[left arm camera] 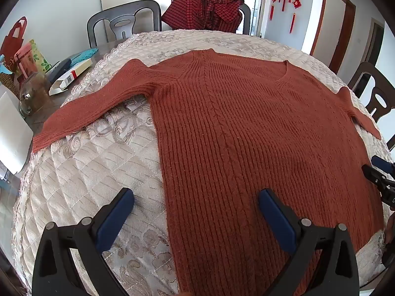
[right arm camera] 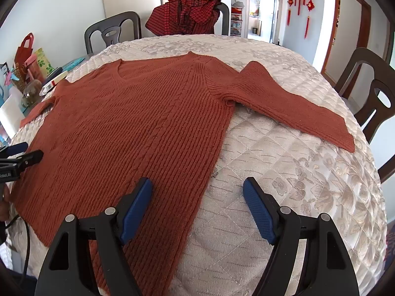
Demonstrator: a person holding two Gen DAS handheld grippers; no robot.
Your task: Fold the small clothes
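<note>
A rust-red ribbed knit sweater (left arm camera: pixel 246 135) lies flat and spread out on a cream quilted table cover (left arm camera: pixel 93 172), neckline away from me, both sleeves stretched sideways. It also shows in the right wrist view (right arm camera: pixel 138 128). My left gripper (left arm camera: pixel 196 199) is open and empty, hovering over the sweater's lower left edge. My right gripper (right arm camera: pixel 197 190) is open and empty, straddling the sweater's lower right edge. The left sleeve (left arm camera: pixel 93 108) and right sleeve (right arm camera: pixel 291 108) lie flat on the cover. Each gripper's tip shows at the edge of the other's view.
A red checked garment (left arm camera: pixel 205 9) hangs over a far chair. Dark chairs (right arm camera: pixel 370 93) ring the table. Boxes, a glass jar (left arm camera: pixel 32 93) and bags crowd the table's left side. The quilted cover (right arm camera: pixel 296 172) lies bare right of the sweater.
</note>
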